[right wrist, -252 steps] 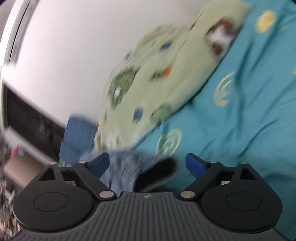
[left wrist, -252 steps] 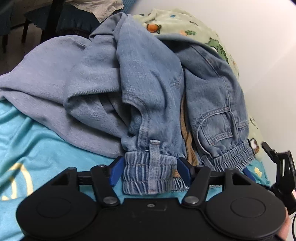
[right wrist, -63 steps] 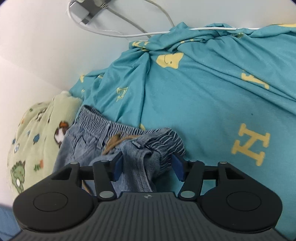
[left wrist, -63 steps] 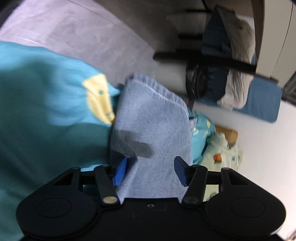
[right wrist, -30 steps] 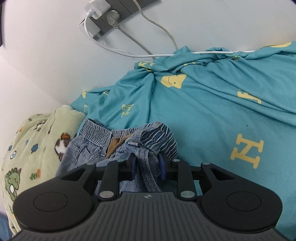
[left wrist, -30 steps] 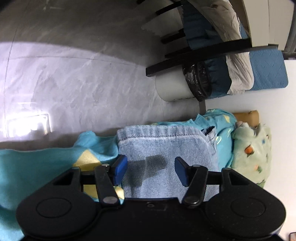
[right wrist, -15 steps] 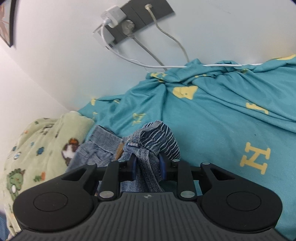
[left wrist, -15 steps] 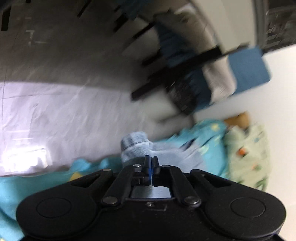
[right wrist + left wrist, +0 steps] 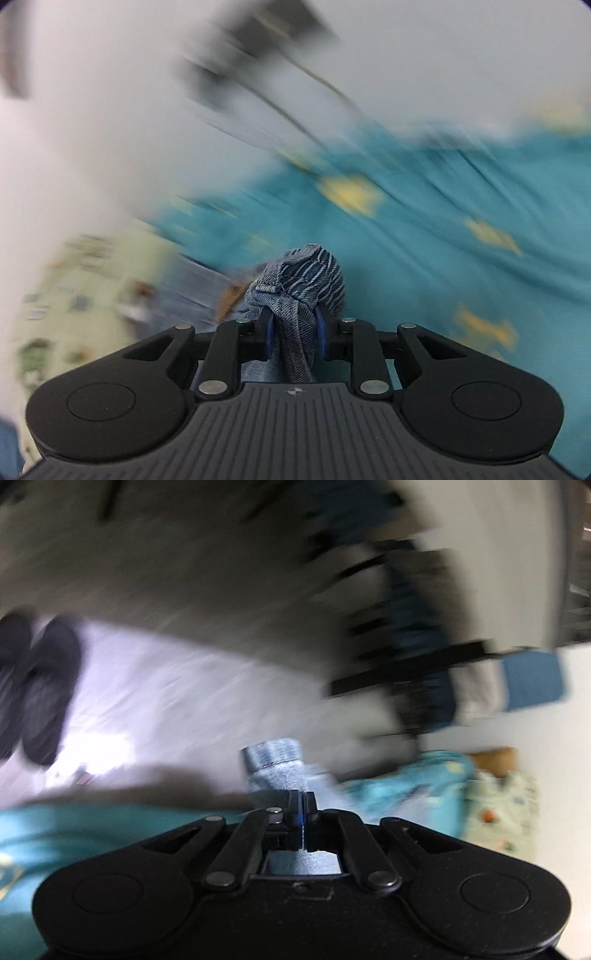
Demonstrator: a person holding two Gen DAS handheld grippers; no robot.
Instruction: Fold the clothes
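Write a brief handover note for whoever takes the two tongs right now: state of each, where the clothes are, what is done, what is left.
Left tongs: shut on a pale denim edge of the jeans.
Right tongs: shut on the bunched elastic waistband.
The jeans hang between both, raised over the teal sheet; green printed blanket beside it. Both views are motion-blurred.
Done: both ends gripped.
Left: probably spread flat, fold, set down.
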